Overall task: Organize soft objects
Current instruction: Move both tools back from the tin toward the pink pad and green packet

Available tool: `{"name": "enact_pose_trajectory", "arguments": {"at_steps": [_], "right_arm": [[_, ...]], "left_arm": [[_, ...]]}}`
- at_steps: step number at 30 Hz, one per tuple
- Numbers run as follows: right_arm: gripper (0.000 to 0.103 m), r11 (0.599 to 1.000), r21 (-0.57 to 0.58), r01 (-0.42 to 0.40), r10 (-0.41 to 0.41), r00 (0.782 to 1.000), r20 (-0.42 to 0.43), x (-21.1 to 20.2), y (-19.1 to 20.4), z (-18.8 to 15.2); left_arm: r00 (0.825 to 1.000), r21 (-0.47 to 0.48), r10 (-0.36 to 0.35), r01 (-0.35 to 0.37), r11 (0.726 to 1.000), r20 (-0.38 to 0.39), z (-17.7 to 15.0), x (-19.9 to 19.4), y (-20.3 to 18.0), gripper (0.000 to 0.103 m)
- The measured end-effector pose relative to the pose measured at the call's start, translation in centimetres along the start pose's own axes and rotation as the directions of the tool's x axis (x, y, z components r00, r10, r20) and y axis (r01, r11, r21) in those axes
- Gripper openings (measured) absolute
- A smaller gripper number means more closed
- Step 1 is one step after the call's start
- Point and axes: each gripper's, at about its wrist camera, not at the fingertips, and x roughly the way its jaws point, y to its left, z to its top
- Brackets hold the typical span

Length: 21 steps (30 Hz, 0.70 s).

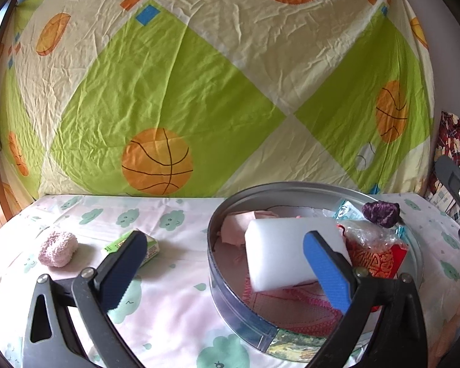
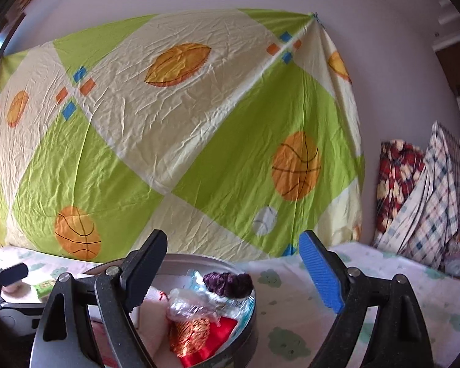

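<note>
A round metal tin [image 1: 213, 263] stands on the cloud-print sheet and holds a white sponge [image 1: 279, 251], pink cloth, a red packet [image 1: 380, 257] and a crinkled plastic bag. A purple scrunchie [image 1: 380, 213] rests at its far rim. My left gripper [image 1: 224, 239] is open wide over the tin's left edge; the sponge lies behind its right finger, not pressed. To the left lie a pink fluffy sock ball [image 1: 58, 250] and a green tissue pack [image 1: 151, 245]. In the right wrist view my right gripper [image 2: 233, 245] is open and holds nothing above the tin [image 2: 251, 316] and the scrunchie [image 2: 230, 283].
A basketball-print sheet [image 1: 199, 76] hangs as a backdrop behind the bed. Folded patterned blankets [image 2: 414, 193] are stacked at the right end. The right gripper's body [image 1: 457, 190] shows at the left view's right edge. Bare sheet [image 2: 368, 276] lies right of the tin.
</note>
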Motion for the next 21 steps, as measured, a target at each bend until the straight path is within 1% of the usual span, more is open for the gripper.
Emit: {"name": "enact_pose_trajectory", "arguments": {"at_steps": [4,8,11,17,21], "right_arm": [[0.089,1.0,-0.004,0.018,-0.018,1.0,0.0,-0.8,0.6,-0.2],[0.089,0.999,0.044,0.008,-0.007,1.0,-0.026,-1.1,0.8,-0.4],[0.089,0.999,0.045,0.016,-0.014,0.999,-0.038,-1.2,1.4,-0.5],[0.089,0.998,0.059,0.002,0.001,0.998,-0.058,-1.4,2.6,-0.7],[0.089,0.998,0.065,-0.012,0.017,0.997,-0.073,-1.4,3.9,-0.8]], "left_arm": [[1.0,0.004,-0.007,0.007,1.0,-0.009,-0.2,-0.4,0.5,0.103],[1.0,0.007,-0.009,0.009,1.0,-0.011,-0.4,-0.8,1.2,0.103],[1.0,0.013,-0.007,0.008,1.0,-0.012,-0.5,-1.1,1.7,0.103],[0.999,0.021,0.02,-0.02,1.0,-0.027,-0.6,-1.0,3.3,0.103],[0.999,0.008,0.039,-0.039,0.999,-0.033,-0.6,-0.9,4.7,0.103]]}}
